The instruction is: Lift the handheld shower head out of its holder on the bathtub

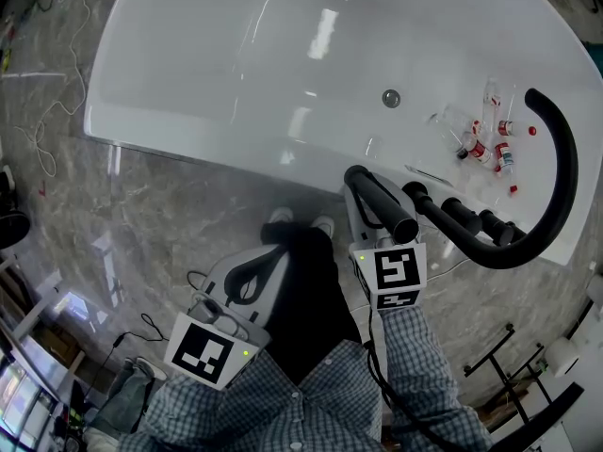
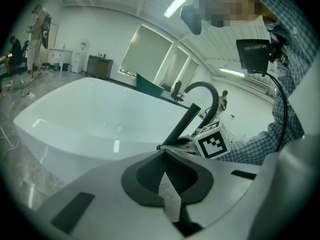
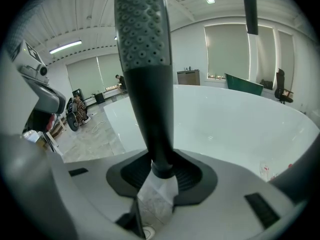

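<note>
The black handheld shower head [image 1: 382,201] is clamped by its handle in my right gripper [image 1: 370,219], which is shut on it just above the bathtub's near rim [image 1: 283,153]. It sits beside the black tap fittings [image 1: 452,212] and the arched black spout [image 1: 563,172]. In the right gripper view the shower head [image 3: 147,79] rises straight out of my right gripper [image 3: 160,173], its dotted spray face at the top. My left gripper [image 1: 264,266] hangs lower over the floor, shut with nothing in it [image 2: 167,181]. From there the shower head [image 2: 186,125] shows as a slanted bar.
Several small red-capped bottles [image 1: 485,144] lie on the tub's rim at the right. The drain [image 1: 391,98] sits in the white basin. Cables [image 1: 52,130] trail over the marble floor at the left. A black rack [image 1: 509,356] stands at the lower right.
</note>
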The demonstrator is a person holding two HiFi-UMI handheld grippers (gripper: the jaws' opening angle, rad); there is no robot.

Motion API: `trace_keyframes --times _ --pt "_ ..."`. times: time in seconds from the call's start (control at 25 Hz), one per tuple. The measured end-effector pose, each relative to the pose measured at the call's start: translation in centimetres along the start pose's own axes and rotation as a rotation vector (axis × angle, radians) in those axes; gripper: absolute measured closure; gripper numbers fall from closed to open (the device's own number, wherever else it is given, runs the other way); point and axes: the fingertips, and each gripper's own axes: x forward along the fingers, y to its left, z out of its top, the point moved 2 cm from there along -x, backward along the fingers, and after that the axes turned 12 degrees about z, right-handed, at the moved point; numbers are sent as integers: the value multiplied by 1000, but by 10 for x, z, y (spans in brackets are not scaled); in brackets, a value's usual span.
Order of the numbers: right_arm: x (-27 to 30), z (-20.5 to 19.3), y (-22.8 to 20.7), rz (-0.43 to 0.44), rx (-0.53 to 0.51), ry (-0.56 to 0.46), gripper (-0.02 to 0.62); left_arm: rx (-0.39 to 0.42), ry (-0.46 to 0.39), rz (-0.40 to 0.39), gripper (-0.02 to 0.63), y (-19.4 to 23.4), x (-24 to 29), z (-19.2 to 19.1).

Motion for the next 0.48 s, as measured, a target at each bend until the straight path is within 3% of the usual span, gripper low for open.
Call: trace_keyframes --times 0.48 --pt "-20 18 12 -16 -20 3 468 21 -30 -19 604 -10 -15 13"
